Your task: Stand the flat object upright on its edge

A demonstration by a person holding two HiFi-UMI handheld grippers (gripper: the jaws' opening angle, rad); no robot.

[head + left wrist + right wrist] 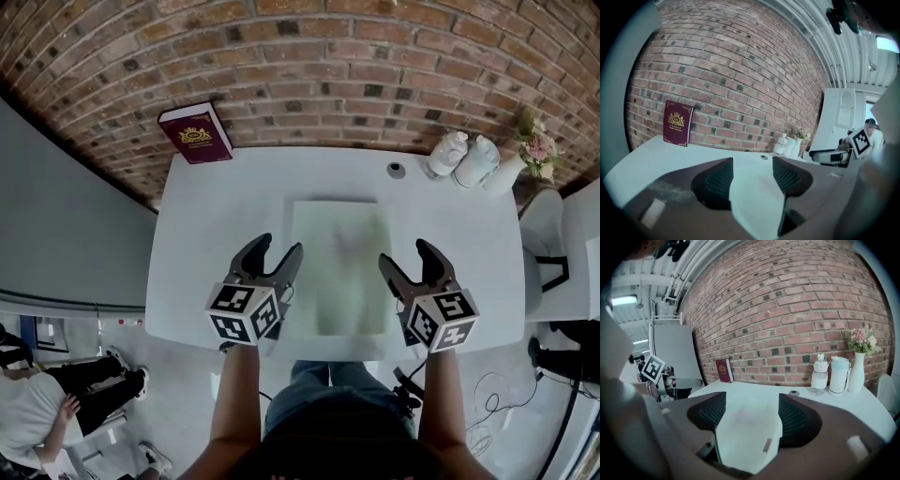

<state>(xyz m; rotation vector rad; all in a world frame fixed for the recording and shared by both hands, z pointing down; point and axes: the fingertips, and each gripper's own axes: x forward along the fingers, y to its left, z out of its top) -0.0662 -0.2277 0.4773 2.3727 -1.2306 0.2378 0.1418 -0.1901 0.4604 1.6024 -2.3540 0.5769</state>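
While both of your grippers hang low in the frame, the left gripper [279,246] and the right gripper [405,253] each have their fingers released and spread, with nothing between them in either gripper view. The only thing lying flat is the pale sheet [339,267] in the middle of the white surface [225,206], right between your two grippers, so I take it as the thing to stand up. The maroon book [195,133] at the upper left already stands against the brick wall. The sheet looks thin and light, and it lies flush on the surface, so you probably have no gap to slip a finger under. Whether it is stiff or limp cannot be told from here; if it is limp, it may sag or fold once raised. Its near short edge seems to reach close to the front rim of the surface, so that edge looks like the easiest place to get fingers around. Then pinch one long side with each gripper, near its middle, so it tips up evenly and does not skid.
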